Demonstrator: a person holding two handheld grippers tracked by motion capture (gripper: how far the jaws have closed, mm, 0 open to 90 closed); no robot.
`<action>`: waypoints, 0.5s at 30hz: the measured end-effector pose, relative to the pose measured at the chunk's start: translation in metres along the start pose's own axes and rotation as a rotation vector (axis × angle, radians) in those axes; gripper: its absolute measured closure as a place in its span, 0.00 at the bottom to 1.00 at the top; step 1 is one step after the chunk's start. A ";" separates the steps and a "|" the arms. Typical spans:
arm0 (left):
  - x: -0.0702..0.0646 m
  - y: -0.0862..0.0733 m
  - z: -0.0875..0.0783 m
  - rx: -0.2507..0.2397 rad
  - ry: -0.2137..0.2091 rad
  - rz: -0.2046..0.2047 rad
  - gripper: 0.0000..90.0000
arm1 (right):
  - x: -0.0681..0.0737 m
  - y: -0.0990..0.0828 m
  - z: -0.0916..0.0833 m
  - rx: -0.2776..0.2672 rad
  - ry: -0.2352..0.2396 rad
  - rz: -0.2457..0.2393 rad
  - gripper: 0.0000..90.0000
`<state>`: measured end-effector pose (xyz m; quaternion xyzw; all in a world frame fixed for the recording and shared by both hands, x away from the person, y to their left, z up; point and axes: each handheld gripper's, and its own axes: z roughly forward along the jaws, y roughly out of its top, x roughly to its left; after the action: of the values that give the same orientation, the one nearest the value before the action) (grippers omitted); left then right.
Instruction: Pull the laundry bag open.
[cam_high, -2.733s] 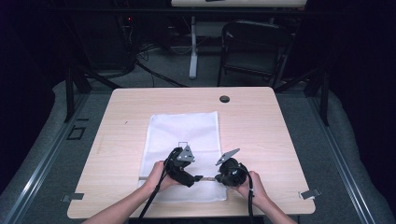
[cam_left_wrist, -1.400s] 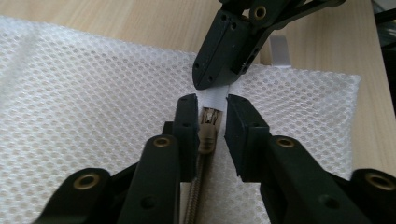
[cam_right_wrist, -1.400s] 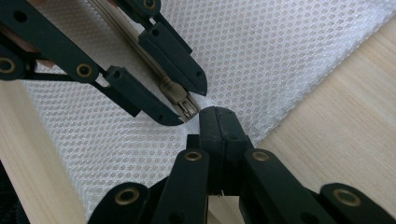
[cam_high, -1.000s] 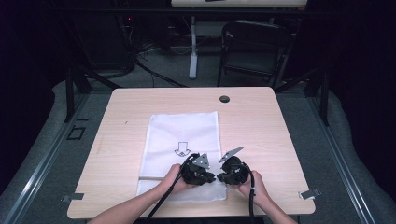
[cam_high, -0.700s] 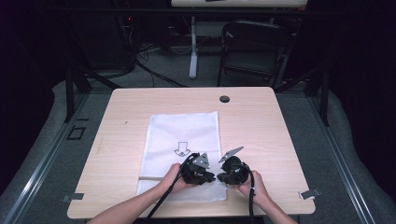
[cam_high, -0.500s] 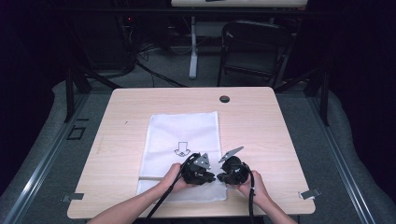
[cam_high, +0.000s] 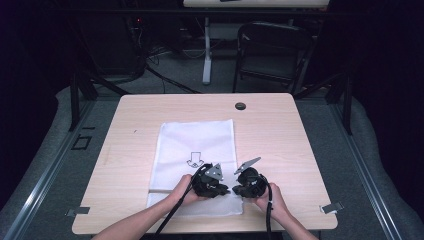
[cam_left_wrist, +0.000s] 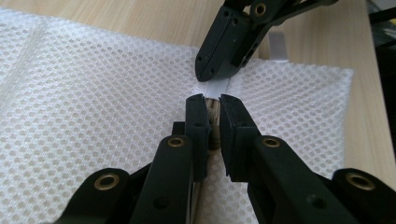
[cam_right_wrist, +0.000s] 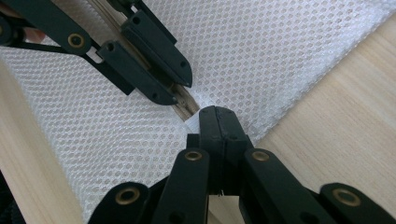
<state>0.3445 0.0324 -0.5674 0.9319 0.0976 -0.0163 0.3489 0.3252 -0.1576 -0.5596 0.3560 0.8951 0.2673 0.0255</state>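
Room: dark around the edges, with a black chair and a white post on the grey floor beyond the worktop.
Worktop: pale wood, with a small round dark grommet near its far edge.
Mesh bag: white netting lying flat on the worktop, a little left of centre, its long side running away from the person; a printed arrow marks its middle.
Bag's near end: both tongs meet here, close to the person's edge of the worktop.
Left tongs: jaws drawn narrow, with a slim gap between them; a thin pale strip at the bag's opening sits in that gap (whether the pads press on it is hard to tell, though they look closed on it).
Right tongs: jaws fully together, pinching a small white tab of the bag at the end of the same seam.
Relation of the two: tips nearly nose to nose, just beside each other over the mesh, the left coming in from the bag's side, the right from the bare wood.
Hands: the left hand and right hand rest low on the worktop behind their tools, cables trailing back toward the person.
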 end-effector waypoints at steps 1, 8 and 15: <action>0.000 0.000 0.000 -0.005 0.002 -0.005 0.92 | -0.001 0.000 0.000 0.004 -0.005 -0.010 1.00; 0.001 -0.003 -0.004 -0.003 -0.001 -0.003 0.92 | 0.000 0.000 0.000 0.001 0.000 -0.009 1.00; 0.001 -0.006 -0.007 -0.009 0.002 -0.008 0.92 | 0.000 0.000 0.000 -0.001 -0.004 -0.009 1.00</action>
<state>0.3442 0.0412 -0.5658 0.9300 0.1016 -0.0165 0.3528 0.3249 -0.1578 -0.5598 0.3525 0.8965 0.2669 0.0285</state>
